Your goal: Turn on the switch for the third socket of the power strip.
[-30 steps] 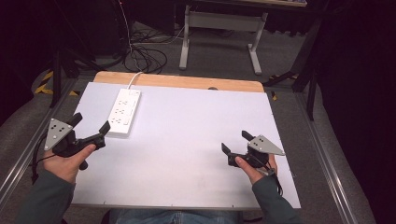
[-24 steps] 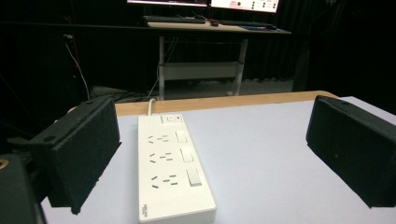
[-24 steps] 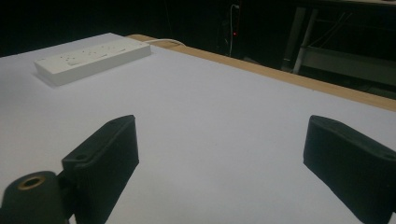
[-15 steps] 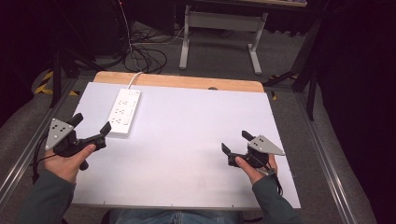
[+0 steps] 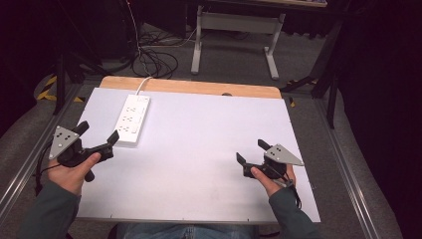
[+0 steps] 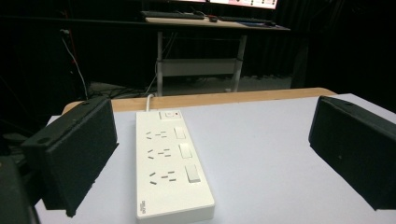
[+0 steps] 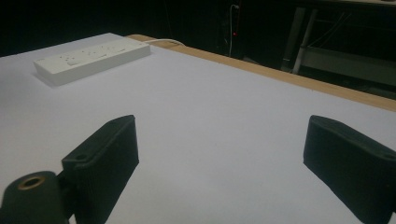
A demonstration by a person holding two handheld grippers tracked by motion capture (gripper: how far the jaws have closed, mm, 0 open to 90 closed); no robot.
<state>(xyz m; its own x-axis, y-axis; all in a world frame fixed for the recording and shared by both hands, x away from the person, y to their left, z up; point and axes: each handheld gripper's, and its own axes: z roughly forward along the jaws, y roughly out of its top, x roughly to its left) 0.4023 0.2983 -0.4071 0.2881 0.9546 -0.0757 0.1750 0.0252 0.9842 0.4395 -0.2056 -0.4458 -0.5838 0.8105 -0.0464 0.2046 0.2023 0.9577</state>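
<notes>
A white power strip lies at the far left of the white table top, its cord running off the back edge. My left gripper hovers open just in front of the strip's near end. In the left gripper view the power strip lies between the wide-apart jaws, close ahead. My right gripper is open near the front right of the table, with nothing between its jaws. In the right gripper view the power strip sits far off at the upper left.
A wooden strip borders the table's far edge. Beyond it stand a desk frame and loose cables on the floor. Metal rails run along both sides of the table.
</notes>
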